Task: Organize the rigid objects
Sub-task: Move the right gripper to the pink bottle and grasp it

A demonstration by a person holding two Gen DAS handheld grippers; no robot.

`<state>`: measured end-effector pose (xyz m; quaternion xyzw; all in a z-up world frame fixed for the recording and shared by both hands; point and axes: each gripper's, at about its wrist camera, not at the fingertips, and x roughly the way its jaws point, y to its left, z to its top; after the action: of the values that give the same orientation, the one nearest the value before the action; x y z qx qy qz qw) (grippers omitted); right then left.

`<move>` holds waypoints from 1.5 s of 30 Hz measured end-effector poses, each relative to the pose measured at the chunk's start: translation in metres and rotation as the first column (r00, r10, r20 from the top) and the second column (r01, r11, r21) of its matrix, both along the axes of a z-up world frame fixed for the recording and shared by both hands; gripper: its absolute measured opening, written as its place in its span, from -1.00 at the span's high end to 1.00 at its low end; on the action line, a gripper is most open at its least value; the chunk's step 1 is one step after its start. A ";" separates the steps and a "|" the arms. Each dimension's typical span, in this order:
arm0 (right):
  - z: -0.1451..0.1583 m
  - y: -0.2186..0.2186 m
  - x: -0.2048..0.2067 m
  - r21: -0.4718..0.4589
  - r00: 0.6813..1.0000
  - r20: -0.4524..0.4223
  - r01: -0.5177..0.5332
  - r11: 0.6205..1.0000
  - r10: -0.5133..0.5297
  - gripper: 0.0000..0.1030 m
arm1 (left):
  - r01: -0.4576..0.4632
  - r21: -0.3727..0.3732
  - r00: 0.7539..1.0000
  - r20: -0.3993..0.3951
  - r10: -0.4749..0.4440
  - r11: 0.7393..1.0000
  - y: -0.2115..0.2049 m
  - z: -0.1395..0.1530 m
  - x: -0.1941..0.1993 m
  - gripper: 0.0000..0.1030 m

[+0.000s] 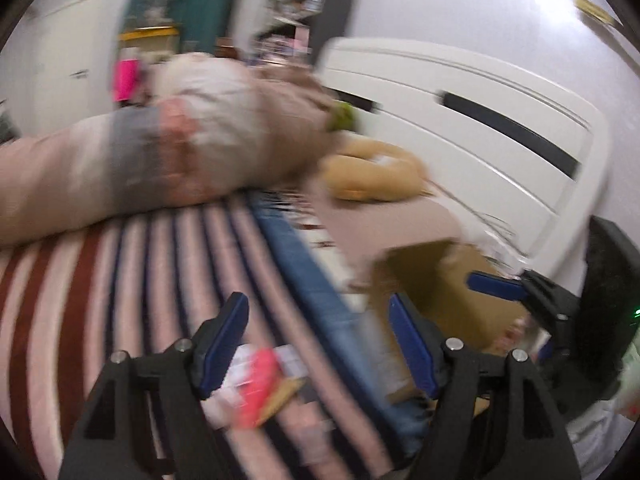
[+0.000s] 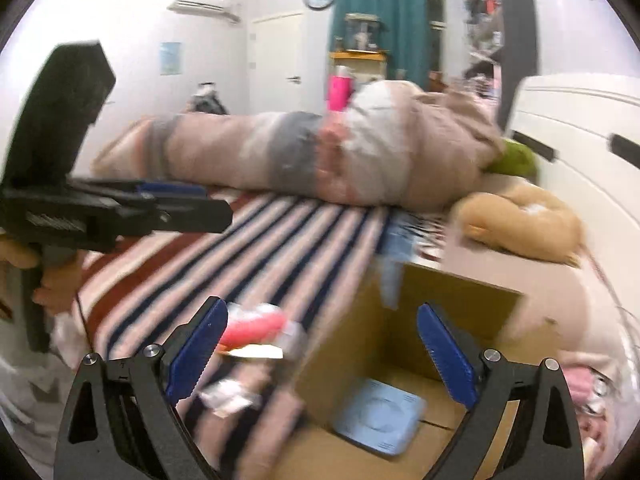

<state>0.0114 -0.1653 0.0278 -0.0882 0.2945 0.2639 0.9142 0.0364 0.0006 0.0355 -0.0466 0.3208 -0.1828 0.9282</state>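
An open cardboard box (image 2: pixel 400 344) stands on the striped bed and holds a light blue flat square object (image 2: pixel 380 416). The box also shows in the left wrist view (image 1: pixel 448 280). A pink object (image 2: pixel 252 326) lies among small packets and papers on the blanket left of the box; it also shows in the left wrist view (image 1: pixel 256 388). My left gripper (image 1: pixel 320 340) is open and empty above that pile. My right gripper (image 2: pixel 320 344) is open and empty over the box's near left edge. The left gripper (image 2: pixel 180 200) also shows at the left of the right wrist view.
A striped blanket (image 2: pixel 248 248) covers the bed. A long bundled pillow or duvet (image 2: pixel 320 152) lies across the far side. A tan plush toy (image 2: pixel 520 220), a green item (image 2: pixel 516 158) and a white headboard (image 2: pixel 580 140) are at the right. Both views are blurred.
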 end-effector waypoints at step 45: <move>-0.174 0.080 0.120 0.130 0.782 -0.614 0.234 0.963 -0.107 0.23 | -0.289 -0.043 0.945 -0.174 0.277 0.956 0.119 -0.126 -0.032 -0.35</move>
<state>0.1319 -0.0851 -0.1460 0.1194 0.5482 0.2222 0.7974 0.0048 0.1196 -0.0908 -0.1389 0.3805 -0.0540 0.9127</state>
